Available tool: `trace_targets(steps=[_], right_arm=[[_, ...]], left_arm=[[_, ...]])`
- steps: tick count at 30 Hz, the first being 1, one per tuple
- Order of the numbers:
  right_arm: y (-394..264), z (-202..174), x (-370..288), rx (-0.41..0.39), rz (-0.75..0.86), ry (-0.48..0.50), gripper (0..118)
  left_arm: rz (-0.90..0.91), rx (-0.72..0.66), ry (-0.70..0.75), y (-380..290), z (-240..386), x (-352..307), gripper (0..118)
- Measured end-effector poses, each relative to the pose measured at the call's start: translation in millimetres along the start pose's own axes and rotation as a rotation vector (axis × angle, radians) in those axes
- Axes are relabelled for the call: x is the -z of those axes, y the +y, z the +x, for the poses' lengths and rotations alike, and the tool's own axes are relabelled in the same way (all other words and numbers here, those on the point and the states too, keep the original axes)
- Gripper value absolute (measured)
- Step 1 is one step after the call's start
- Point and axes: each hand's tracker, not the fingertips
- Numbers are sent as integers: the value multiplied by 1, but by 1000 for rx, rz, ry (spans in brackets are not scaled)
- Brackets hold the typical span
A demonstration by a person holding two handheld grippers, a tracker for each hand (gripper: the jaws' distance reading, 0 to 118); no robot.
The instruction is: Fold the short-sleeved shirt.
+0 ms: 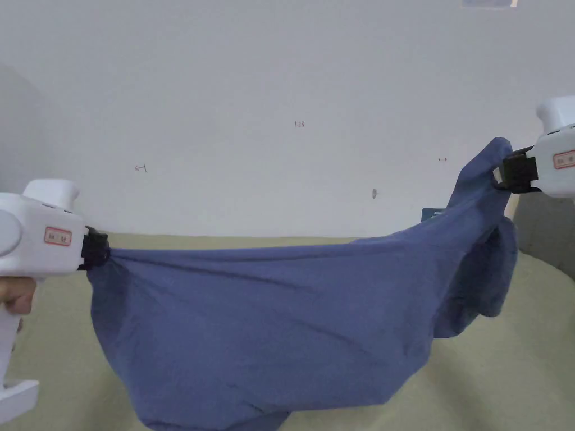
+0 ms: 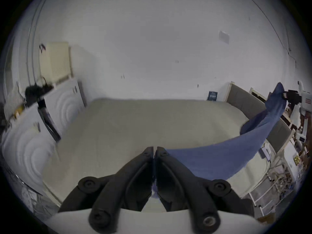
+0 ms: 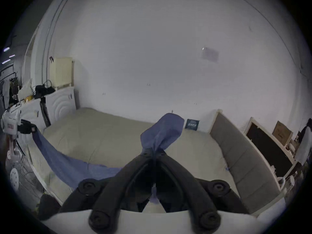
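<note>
Hanging shirt (image 1: pixel 269 314) between left gripper (image 1: pixel 101 250), right gripper (image 1: pixel 502 174)

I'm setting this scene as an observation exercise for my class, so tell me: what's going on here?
A person holds a blue shirt stretched in the air between two handheld grippers, over a beige bed. The left gripper is shut on one end and the right gripper is shut on the other, which is held higher. The shirt sags in the middle and no fold shows yet.

A beige bed (image 1: pixel 505 381) stands against a plain white wall (image 1: pixel 281 84).
</note>
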Motion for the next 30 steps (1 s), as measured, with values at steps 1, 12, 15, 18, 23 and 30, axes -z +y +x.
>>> trace_targets(steps=[1, 12, 15, 18, 23, 30], right_arm=[[4, 3, -6, 0, 7, -8, 3], [33, 23, 8, 48, 34, -52, 3], [40, 22, 20, 50, 27, -57, 3], [46, 19, 40, 54, 25, -61, 3], [59, 12, 94, 38, 8, -67, 3], [70, 4, 195, 21, -14, -79, 3]], left_arm=[[17, -4, 3, 12, 1, -5, 2], [86, -11, 75, 94, -2, -4, 2], [87, -20, 88, 109, -1, 8, 2], [82, -1, 115, 121, -1, 25, 2], [73, -6, 147, 137, -2, 67, 2], [60, -1, 208, 153, -9, 142, 2]])
